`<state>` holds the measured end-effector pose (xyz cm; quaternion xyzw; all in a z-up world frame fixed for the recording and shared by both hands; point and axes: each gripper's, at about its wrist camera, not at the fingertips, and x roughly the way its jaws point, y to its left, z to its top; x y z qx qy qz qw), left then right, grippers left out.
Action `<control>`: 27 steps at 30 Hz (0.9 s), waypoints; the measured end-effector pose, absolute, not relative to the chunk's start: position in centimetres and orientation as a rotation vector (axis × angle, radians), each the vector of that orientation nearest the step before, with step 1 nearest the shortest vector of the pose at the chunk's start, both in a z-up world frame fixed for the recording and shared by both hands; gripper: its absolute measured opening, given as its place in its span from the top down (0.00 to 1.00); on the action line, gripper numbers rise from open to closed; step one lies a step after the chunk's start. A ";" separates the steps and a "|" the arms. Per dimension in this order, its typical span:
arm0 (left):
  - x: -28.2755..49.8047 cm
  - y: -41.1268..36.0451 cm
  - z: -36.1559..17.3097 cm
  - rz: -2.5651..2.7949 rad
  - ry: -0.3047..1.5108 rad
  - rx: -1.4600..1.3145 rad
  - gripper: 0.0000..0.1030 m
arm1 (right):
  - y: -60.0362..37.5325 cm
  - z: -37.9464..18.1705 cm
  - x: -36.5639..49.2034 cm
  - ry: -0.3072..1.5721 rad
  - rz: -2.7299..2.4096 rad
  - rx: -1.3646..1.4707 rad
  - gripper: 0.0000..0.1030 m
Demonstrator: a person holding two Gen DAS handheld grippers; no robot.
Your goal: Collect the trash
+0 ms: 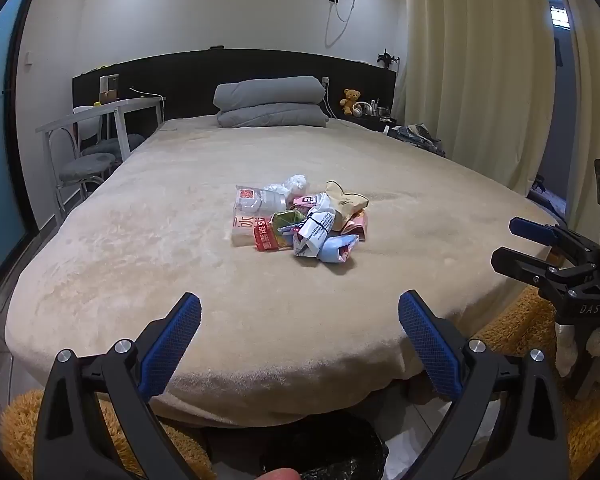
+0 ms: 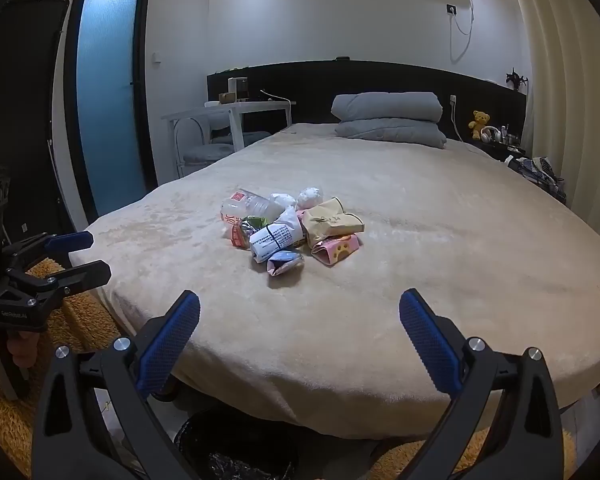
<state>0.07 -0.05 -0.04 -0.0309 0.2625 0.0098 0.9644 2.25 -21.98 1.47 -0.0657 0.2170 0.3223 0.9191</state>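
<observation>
A pile of trash (image 1: 300,220) lies in the middle of the beige bed (image 1: 180,280): a crushed plastic bottle (image 1: 256,200), crumpled white paper (image 1: 314,232), a brown paper bag (image 1: 344,202) and several wrappers. It also shows in the right wrist view (image 2: 290,230). My left gripper (image 1: 300,320) is open and empty, above the bed's foot edge, short of the pile. My right gripper (image 2: 300,316) is open and empty too, and shows from the side at the right of the left wrist view (image 1: 516,244). A black-lined bin (image 2: 236,448) stands on the floor below the bed's foot.
Folded grey bedding (image 1: 270,102) lies at the head of the bed. A white desk (image 1: 100,114) with chairs stands to the left. A nightstand with a teddy bear (image 1: 350,98) and clothes (image 1: 416,134) are at the right. An orange shaggy rug (image 1: 512,320) covers the floor.
</observation>
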 end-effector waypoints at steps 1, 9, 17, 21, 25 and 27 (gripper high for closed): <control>0.1 -0.1 0.0 0.017 0.529 -0.064 0.06 | -22.0 1.4 2.3 0.452 0.664 -0.132 0.04; -0.3 -0.1 0.0 0.016 0.523 -0.067 0.06 | -21.8 1.3 2.4 0.463 0.663 -0.141 0.04; 0.0 -0.3 -0.1 0.012 0.525 -0.055 0.06 | -22.0 1.3 2.2 0.465 0.665 -0.141 0.04; 0.1 -0.4 -0.1 0.012 0.525 -0.055 0.06 | -21.8 1.3 2.0 0.463 0.665 -0.145 0.04; 0.1 -0.5 -0.1 0.012 0.524 -0.053 0.06 | -22.0 1.3 2.3 0.464 0.665 -0.145 0.04; 0.1 -0.5 -0.1 0.012 0.523 -0.054 0.06 | -22.0 1.2 2.3 0.465 0.665 -0.147 0.04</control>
